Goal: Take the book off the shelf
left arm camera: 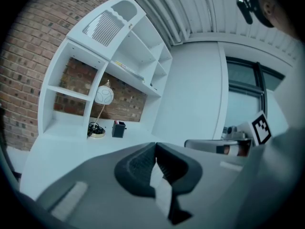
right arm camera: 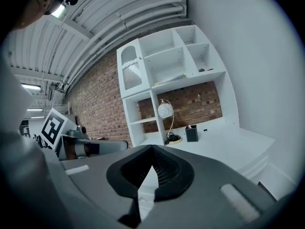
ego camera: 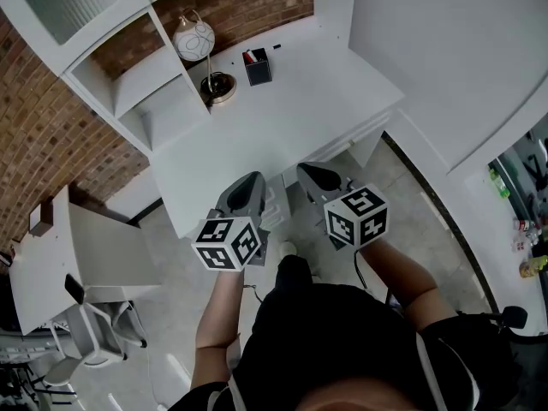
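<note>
**Desk and its surroundings**

A globe-shaded lamp (ego camera: pixel 195 39) and a black pen holder (ego camera: pixel 258 68) stand near each other at upper centre, on the white desk (ego camera: pixel 291 118). A brick wall (ego camera: pixel 43 135) runs down the left edge. A white office chair (ego camera: pixel 90 328) sits at lower left.

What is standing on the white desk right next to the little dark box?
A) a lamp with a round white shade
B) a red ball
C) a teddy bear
A: a lamp with a round white shade stands on the white desk, just beside the dark box.
</note>
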